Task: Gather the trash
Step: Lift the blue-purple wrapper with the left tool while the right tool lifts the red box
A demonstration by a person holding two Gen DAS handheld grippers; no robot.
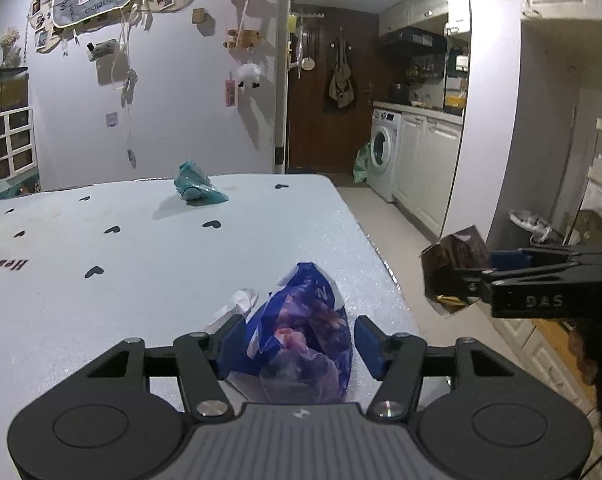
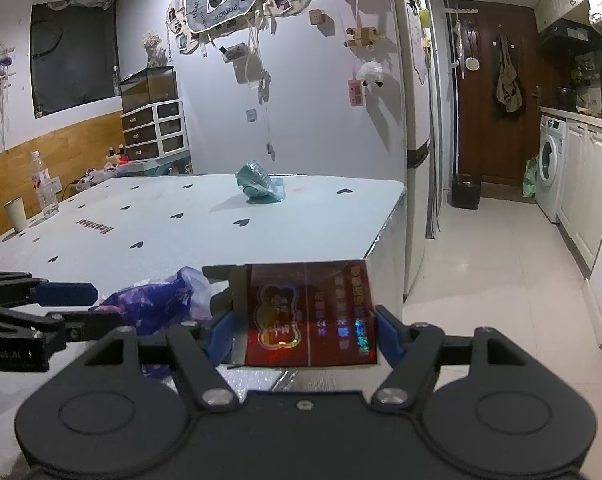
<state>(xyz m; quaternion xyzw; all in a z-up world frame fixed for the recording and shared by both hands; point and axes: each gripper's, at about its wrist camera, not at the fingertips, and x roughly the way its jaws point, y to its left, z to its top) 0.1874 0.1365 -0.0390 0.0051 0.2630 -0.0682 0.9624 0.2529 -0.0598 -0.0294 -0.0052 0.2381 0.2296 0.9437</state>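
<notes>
Near the right edge of the table (image 1: 101, 240), whose pale heart-printed cover has a fine pebbled texture, a crumpled blue plastic bag (image 1: 305, 332) lies between the spread blue pads of the left hand-held gripper (image 1: 297, 344), which is released around it. Beyond that edge, over open tiled floor (image 2: 501, 264), the right hand-held gripper (image 2: 305, 326) is clenched on a glossy red holographic box (image 2: 309, 316). A crinkled teal wrapper (image 1: 197, 188) sits near the table's far edge.
</notes>
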